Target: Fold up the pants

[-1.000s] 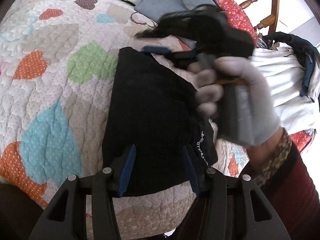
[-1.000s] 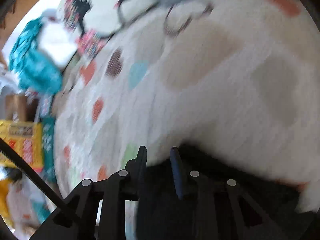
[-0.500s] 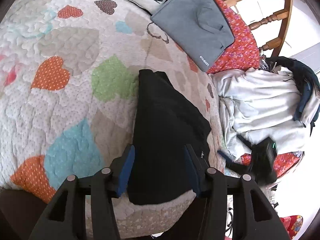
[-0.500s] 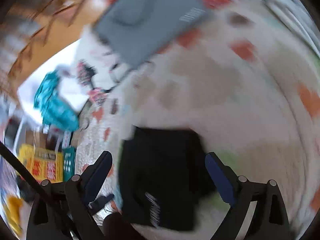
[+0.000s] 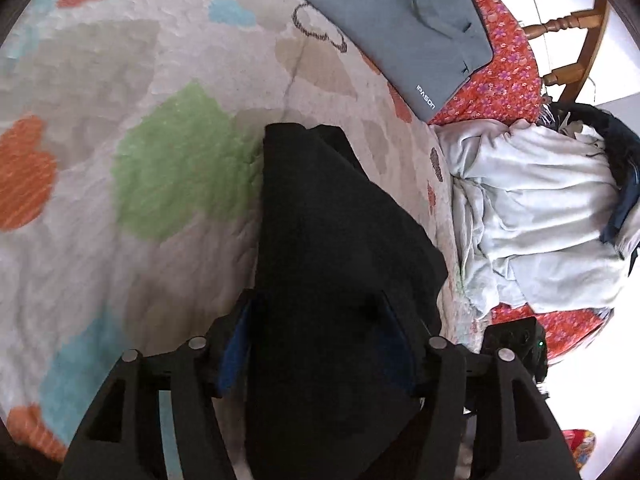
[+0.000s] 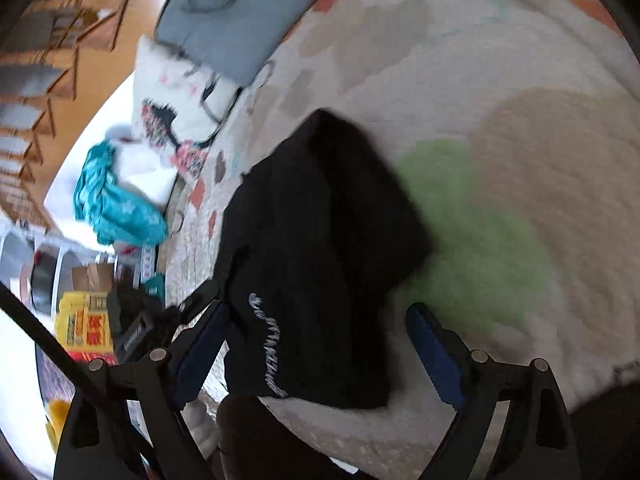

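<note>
The left tongs (image 5: 318, 344) stand apart with the folded black pants (image 5: 332, 264) lying between the two blue pads; whether the pads touch the cloth cannot be told. From there the pants run forward across the quilt (image 5: 120, 120) on the bed, narrowing to a corner beside a green heart patch (image 5: 184, 164). The right tongs (image 6: 320, 344) are spread wide and grip nothing; the pants (image 6: 316, 248) lie just ahead of them, nearer the left pad, white lettering (image 6: 268, 348) along the near hem. Right of the left tongs a pale garment (image 5: 536, 216) is heaped on red flowered cloth (image 5: 504, 76). Farther ahead a grey bag (image 5: 400, 24) rests at the quilt's edge, with a wooden chair (image 5: 568, 40) behind it
</note>
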`<state>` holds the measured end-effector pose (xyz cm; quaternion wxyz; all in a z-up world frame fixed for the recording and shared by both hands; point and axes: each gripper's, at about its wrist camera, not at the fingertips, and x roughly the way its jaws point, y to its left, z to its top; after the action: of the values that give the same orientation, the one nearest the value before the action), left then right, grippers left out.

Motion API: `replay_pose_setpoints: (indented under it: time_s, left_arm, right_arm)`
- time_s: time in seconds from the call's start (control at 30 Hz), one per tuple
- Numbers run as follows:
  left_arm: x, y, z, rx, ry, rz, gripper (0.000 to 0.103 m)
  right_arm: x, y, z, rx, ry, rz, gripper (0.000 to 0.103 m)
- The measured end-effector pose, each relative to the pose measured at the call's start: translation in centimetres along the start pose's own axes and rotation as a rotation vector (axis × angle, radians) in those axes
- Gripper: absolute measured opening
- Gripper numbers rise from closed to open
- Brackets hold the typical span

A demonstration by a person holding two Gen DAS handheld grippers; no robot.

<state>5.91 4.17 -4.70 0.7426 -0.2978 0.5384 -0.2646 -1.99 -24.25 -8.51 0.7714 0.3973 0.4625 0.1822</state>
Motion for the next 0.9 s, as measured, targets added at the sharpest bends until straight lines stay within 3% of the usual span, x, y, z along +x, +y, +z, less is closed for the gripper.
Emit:
replay_pose_setpoints:
  time_s: [0.17, 0.2, 0.23, 0.27, 0.3, 0.57, 0.9]
  left_arm:
    - [1.5, -0.9, 1.6, -0.022, -0.006, 0.007, 0.065]
    - [1.5, -1.3, 1.6, -0.019, -0.008, 0.025, 0.058]
    - [1.5, -1.8, 1.5, -0.004, -0.009, 0.039, 0.052]
    - [1.2, -2.3, 1.3, 0.023, -0.011, 0.054, 0.040]
    - [0.9, -2.6, 1.1, 0.038, -0.015, 0.054, 0.038]
    - [-2.5, -4.6, 2.9, 0.051, -0.090, 0.003, 0.036]
    - [-0.7, -7.5, 9.5, 0.113, -0.125, 0.087, 0.036]
  right_arm:
    - [2.4, 0.7, 1.4, -0.021, -0.036, 0.017, 0.089]
    - [2.6, 1.1, 1.4, -0.023, -0.031, 0.009, 0.085]
    - [2.6, 1.3, 1.4, -0.032, -0.025, 0.006, 0.078]
    - [2.8, 1.6, 1.4, -0.043, -0.003, 0.007, 0.052]
    - [2.9, 1.7, 1.4, -0.046, 0.009, 0.014, 0.036]
    - [1.7, 6.7, 2.6, -0.207, -0.028, -0.016, 0.033]
    - [3.1, 9.1, 8.7, -0.265, -0.088, -0.060, 0.033]
